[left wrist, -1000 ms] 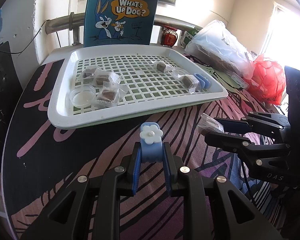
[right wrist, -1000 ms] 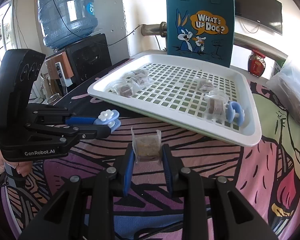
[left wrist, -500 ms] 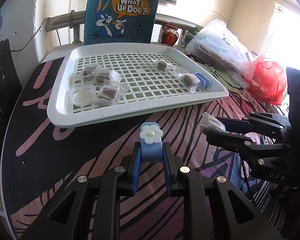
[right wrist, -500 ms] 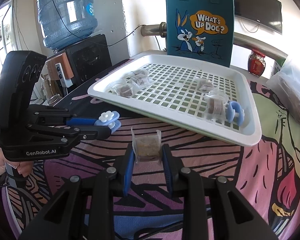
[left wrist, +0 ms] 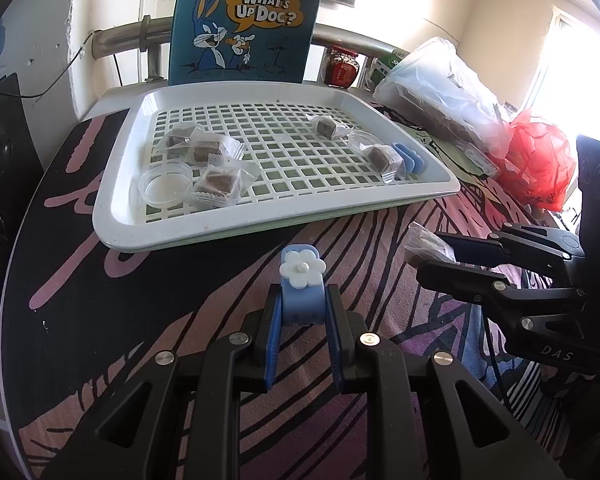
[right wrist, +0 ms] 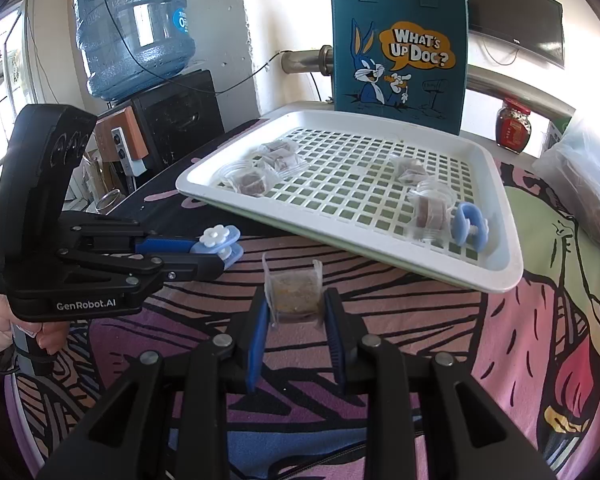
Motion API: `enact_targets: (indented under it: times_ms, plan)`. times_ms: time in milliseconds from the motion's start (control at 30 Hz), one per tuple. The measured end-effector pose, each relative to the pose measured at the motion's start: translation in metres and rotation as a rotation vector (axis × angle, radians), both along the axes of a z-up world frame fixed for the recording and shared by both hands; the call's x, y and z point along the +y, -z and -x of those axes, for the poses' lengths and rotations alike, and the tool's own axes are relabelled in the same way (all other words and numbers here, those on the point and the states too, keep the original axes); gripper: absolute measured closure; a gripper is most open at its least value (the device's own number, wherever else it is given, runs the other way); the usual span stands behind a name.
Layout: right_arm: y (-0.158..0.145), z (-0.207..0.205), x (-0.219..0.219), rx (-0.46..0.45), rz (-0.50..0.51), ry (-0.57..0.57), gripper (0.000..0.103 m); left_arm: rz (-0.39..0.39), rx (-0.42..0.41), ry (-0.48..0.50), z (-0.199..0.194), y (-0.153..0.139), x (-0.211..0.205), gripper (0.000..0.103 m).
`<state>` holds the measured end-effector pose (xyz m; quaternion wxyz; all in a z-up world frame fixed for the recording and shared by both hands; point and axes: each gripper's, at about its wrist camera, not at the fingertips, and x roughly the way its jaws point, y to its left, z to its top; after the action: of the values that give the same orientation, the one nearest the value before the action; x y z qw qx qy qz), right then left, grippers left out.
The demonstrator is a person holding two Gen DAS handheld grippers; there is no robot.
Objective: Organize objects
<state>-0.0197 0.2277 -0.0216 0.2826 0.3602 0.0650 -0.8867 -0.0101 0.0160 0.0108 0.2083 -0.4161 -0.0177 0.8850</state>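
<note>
Left wrist view shows nothing changed over the last second: the left hand-held gripper (left wrist: pixel 302 312) clamps a blue flower clip (left wrist: pixel 302 285), the right hand-held gripper (right wrist: pixel 296 312) pinches a wrapped snack (right wrist: pixel 294 292), both poised before the white tray (left wrist: pixel 236 220), so placing remains.
</note>
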Motion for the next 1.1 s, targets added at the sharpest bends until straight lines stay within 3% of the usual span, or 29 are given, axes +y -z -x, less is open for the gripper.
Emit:
enact_targets:
  times_ms: [1100]
  plan:
    - [-0.0006,-0.0003,-0.0023,0.002,0.002,0.000,0.077,-0.004,-0.009,0.002,0.0007,0.0021,-0.0005,0.084]
